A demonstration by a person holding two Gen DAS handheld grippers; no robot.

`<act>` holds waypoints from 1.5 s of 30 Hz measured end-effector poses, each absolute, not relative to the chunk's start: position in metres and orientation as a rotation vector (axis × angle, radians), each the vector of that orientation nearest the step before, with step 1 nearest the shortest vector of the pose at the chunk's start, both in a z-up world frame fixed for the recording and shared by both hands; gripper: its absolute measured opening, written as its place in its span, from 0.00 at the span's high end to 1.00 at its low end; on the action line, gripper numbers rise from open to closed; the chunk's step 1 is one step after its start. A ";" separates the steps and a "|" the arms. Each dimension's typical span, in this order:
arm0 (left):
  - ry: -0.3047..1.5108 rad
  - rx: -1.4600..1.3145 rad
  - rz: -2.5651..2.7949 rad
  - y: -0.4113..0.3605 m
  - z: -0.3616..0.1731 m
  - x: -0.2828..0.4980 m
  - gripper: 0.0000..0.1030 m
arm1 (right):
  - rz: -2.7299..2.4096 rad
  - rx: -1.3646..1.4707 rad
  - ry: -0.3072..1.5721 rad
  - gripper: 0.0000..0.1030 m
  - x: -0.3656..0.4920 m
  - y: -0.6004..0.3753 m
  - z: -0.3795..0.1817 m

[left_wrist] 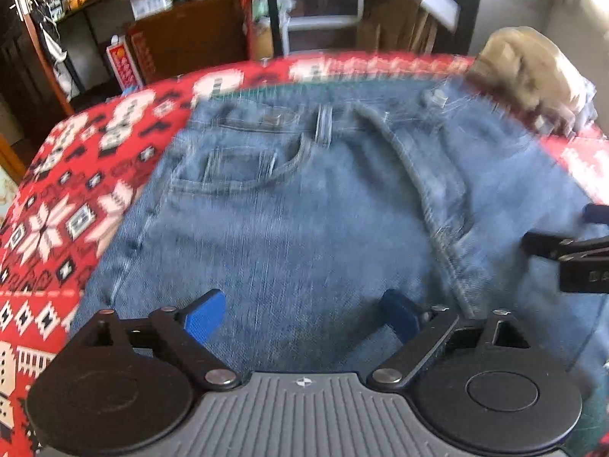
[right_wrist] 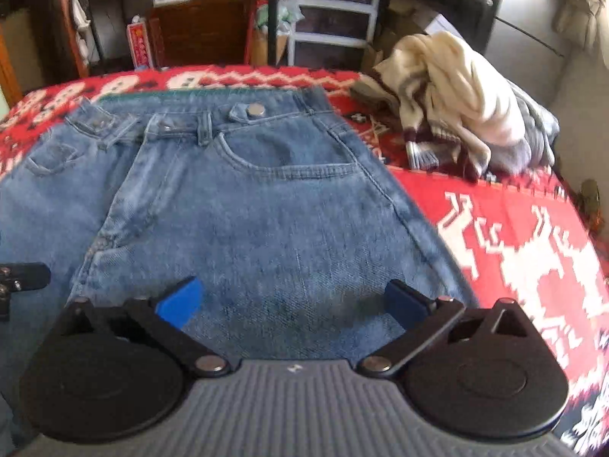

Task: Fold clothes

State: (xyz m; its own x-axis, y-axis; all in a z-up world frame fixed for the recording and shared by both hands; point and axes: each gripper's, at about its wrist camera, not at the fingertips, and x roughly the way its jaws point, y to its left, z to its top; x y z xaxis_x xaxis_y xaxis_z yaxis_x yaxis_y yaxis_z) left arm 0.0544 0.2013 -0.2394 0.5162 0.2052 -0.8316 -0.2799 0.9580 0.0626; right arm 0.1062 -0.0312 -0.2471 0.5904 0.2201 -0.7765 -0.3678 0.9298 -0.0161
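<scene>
A pair of blue jeans (left_wrist: 289, 205) lies flat, front up, on a red patterned blanket (left_wrist: 57, 205), waistband at the far edge. My left gripper (left_wrist: 302, 316) hovers open over the left thigh area, its blue pads (left_wrist: 205, 314) spread wide with only denim below them. In the right wrist view the jeans (right_wrist: 259, 209) show the unfastened button tab (right_wrist: 253, 111) and a front pocket. My right gripper (right_wrist: 291, 302) is open above the right leg with nothing between its fingers. The right gripper's black fingers (left_wrist: 563, 249) show at the right edge of the left wrist view.
A heap of cream and grey clothes (right_wrist: 464, 106) sits on the blanket (right_wrist: 533, 251) at the far right. Beyond the far edge stand a white drawer unit (right_wrist: 331, 19), dark shelves and a brown cabinet (right_wrist: 198, 30).
</scene>
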 end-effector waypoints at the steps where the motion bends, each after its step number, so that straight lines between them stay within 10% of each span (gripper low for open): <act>1: 0.983 -0.089 0.305 0.203 -0.241 0.054 0.00 | 0.339 -0.158 0.876 0.00 0.105 -0.034 -0.250; 45: 0.668 -0.046 0.290 0.194 -0.263 0.019 0.00 | 0.408 -0.155 0.789 0.01 0.051 -0.069 -0.258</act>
